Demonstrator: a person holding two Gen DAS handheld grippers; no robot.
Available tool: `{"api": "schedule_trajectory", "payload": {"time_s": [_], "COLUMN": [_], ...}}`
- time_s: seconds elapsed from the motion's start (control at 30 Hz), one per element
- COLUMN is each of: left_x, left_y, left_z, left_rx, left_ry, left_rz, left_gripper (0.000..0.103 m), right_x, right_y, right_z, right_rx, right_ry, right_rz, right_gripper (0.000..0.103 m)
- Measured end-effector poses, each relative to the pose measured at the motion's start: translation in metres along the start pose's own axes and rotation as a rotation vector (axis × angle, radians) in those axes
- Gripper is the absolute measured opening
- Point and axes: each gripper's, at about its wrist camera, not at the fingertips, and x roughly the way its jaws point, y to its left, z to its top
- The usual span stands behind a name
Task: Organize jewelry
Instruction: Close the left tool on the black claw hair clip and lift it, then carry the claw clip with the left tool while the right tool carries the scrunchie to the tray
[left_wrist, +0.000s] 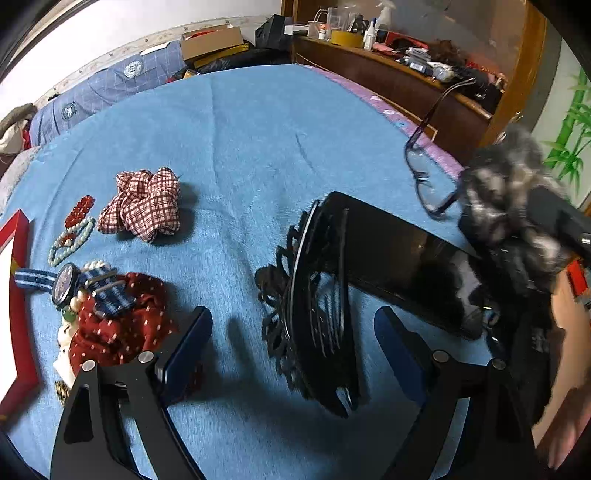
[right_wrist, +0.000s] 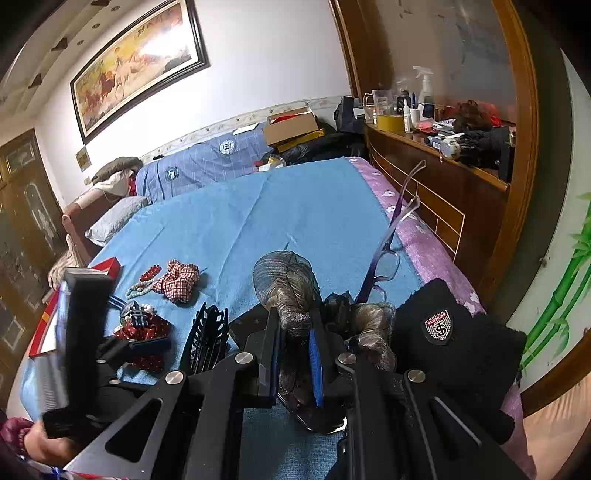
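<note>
Scrunchie (right_wrist: 291, 295) pinched by right gripper (right_wrist: 295, 365) (left gripper (left_wrist: 291, 354) agape).

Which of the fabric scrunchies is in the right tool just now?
The shimmery grey-brown scrunchie, pinched in the right tool. The red checked scrunchie and the dark red dotted scrunchie lie loose on the blue blanket.

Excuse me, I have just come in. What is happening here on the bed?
A person is sorting jewelry and hair accessories on a blue blanket, holding a gripper in each hand. The right gripper is shut on a grey-brown gauzy scrunchie, lifted above a black tray. The left gripper is open around a black hair claw clip leaning against that tray. A plaid scrunchie, bead bracelets and a striped-strap watch lie to the left.
</note>
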Motion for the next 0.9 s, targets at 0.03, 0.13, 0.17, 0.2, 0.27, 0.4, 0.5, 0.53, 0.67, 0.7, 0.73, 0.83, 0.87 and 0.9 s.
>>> {"api": "schedule_trajectory", "payload": {"time_s": [0.03, 0.13, 0.17, 0.2, 0.27, 0.4, 0.5, 0.53, 0.67, 0.7, 0.73, 0.83, 0.87, 0.9], "left_x": [0.003, 0.011, 0.01, 0.01, 0.007, -0.001, -0.01, -0.013, -0.035, -0.04, -0.046, -0.061, -0.067, -0.07], "left_y": [0.0, 0.001, 0.0, -0.001, -0.005, 0.0, 0.006, 0.007, 0.02, 0.022, 0.025, 0.034, 0.038, 0.041], "left_z": [0.001, -0.001, -0.001, -0.001, -0.004, -0.007, -0.01, -0.011, -0.018, -0.019, -0.021, -0.028, -0.031, -0.031], "left_rx": [0.002, 0.005, 0.011, 0.018, 0.03, 0.018, 0.003, -0.003, -0.017, -0.022, -0.028, -0.042, -0.046, -0.05], "left_ry": [0.002, 0.021, 0.007, 0.004, -0.006, -0.034, -0.058, -0.064, -0.108, -0.119, -0.131, -0.167, -0.178, -0.183], "left_rz": [0.009, 0.007, 0.013, 0.023, 0.048, 0.027, 0.02, 0.02, 0.04, 0.045, 0.049, 0.084, 0.097, 0.105], "left_gripper": [0.082, 0.066, 0.062, 0.059, 0.046, 0.043, 0.043, 0.042, 0.042, 0.042, 0.042, 0.042, 0.043, 0.043], "right_x": [-0.001, -0.002, -0.003, -0.003, -0.003, -0.003, -0.004, -0.004, -0.004, -0.004, -0.004, -0.003, -0.002, 0.0], "right_y": [-0.001, -0.002, -0.003, -0.004, -0.003, -0.001, 0.002, 0.003, 0.006, 0.008, 0.011, 0.02, 0.022, 0.026], "right_z": [0.0, -0.002, -0.002, -0.003, -0.006, -0.009, -0.011, -0.012, -0.013, -0.015, -0.015, -0.018, -0.018, -0.018], "right_rx": [-0.001, 0.012, 0.014, 0.018, 0.02, 0.027, 0.026, 0.026, 0.025, 0.024, 0.023, 0.009, 0.005, -0.004], "right_ry": [-0.002, -0.005, -0.004, -0.002, 0.001, 0.006, 0.008, 0.01, 0.014, 0.015, 0.016, 0.024, 0.027, 0.032], "right_rz": [-0.001, 0.01, 0.012, 0.018, 0.021, 0.035, 0.043, 0.047, 0.061, 0.065, 0.07, 0.085, 0.09, 0.097], "right_gripper": [0.014, 0.014, 0.014, 0.014, 0.014, 0.014, 0.014, 0.014, 0.014, 0.014, 0.014, 0.014, 0.014, 0.014]}}
